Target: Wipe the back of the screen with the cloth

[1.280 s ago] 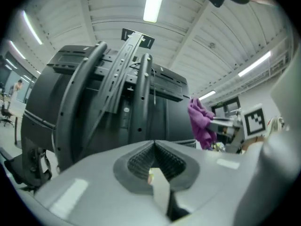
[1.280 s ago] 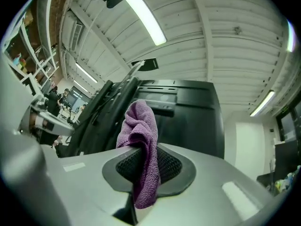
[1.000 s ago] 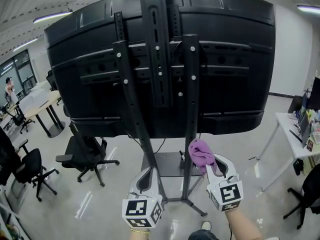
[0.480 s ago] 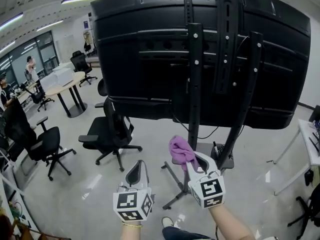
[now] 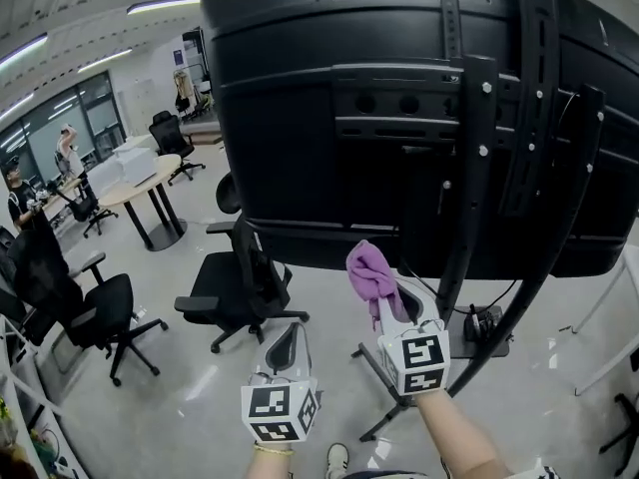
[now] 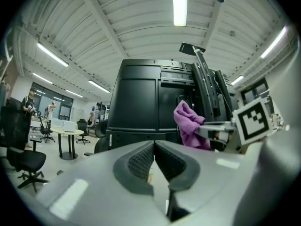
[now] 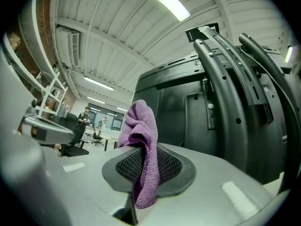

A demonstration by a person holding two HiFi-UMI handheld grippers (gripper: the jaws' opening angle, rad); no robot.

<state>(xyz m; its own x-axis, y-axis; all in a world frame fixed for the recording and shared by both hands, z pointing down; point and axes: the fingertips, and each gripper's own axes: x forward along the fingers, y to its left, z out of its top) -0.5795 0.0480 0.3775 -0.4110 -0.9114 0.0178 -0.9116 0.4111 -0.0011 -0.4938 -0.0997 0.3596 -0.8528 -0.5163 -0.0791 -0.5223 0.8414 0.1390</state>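
The black back of the big screen point(image 5: 329, 118) fills the upper head view, carried on a black stand with upright bars point(image 5: 469, 168). My right gripper point(image 5: 391, 305) is shut on a purple cloth point(image 5: 371, 272), which sticks up from its jaws just below the screen's lower edge, not touching it. The cloth point(image 7: 141, 140) shows bunched between the right pads, with the screen back point(image 7: 174, 112) behind it. My left gripper point(image 5: 287, 347) hangs lower and to the left, jaws shut on nothing. From the left gripper view the cloth point(image 6: 188, 126) appears in front of the screen point(image 6: 141, 107).
A black office chair point(image 5: 240, 282) stands on the floor under the screen's left side, another point(image 5: 90, 312) further left. A round table point(image 5: 140, 193) and people are at the far left. The stand's legs point(image 5: 384, 417) and base point(image 5: 489, 332) lie on the shiny floor.
The view has swung so the screen now sits more to the right and closer. My right gripper with the cloth has risen toward the screen's lower edge; the left stays low.
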